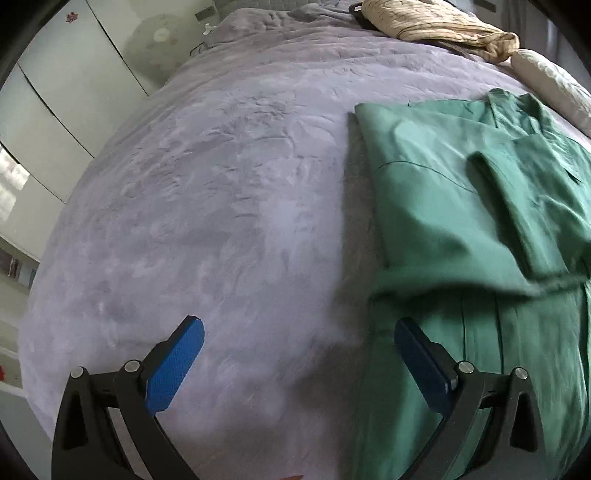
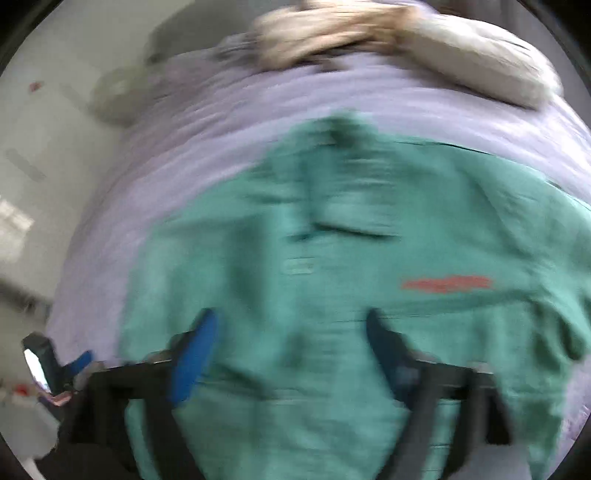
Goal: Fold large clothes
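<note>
A green shirt (image 1: 461,221) lies on the lilac bed cover (image 1: 203,203), its left side and sleeve folded inward over the body. My left gripper (image 1: 299,332) is open and empty, above the cover just left of the shirt's left edge. In the blurred right wrist view the same green shirt (image 2: 332,258) fills the middle, with a red mark (image 2: 447,284) on its right chest. My right gripper (image 2: 291,325) is open and empty above the shirt's lower part. The left gripper (image 2: 74,363) shows at the far left there.
A beige bundle of cloth (image 1: 436,22) and a pale pillow (image 1: 554,85) lie at the far end of the bed. White wardrobe doors (image 1: 66,92) stand to the left of the bed. The bundle (image 2: 332,29) shows blurred in the right wrist view.
</note>
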